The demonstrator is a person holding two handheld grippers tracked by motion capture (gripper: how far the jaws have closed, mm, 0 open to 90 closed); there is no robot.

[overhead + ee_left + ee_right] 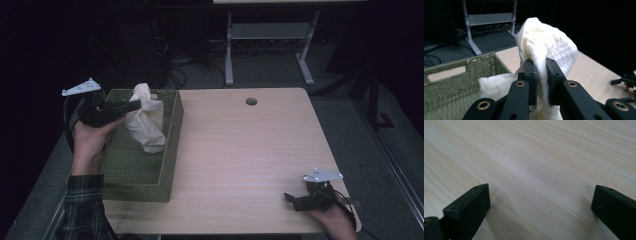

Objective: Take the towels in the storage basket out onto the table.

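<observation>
Above the green basket (142, 175), the left gripper (134, 105) pinches the cream cloth (147, 120), hanging lengthwise downward; the right gripper (541, 205) rests spread.

Room dim, background near black around the desk (240, 150), which catches soft overhead light. No glare. High view grainy and soft. Left gripper view: cloth (544, 47) bright, basket (456, 82) beside it blurred. Right gripper view: soft shadows on the desk under the tongs.

A pale wooden worktop (240, 150) carries a green woven basket (140, 170) along its left edge. A round cable hole (251, 101) sits right of the basket, near the far edge.
</observation>
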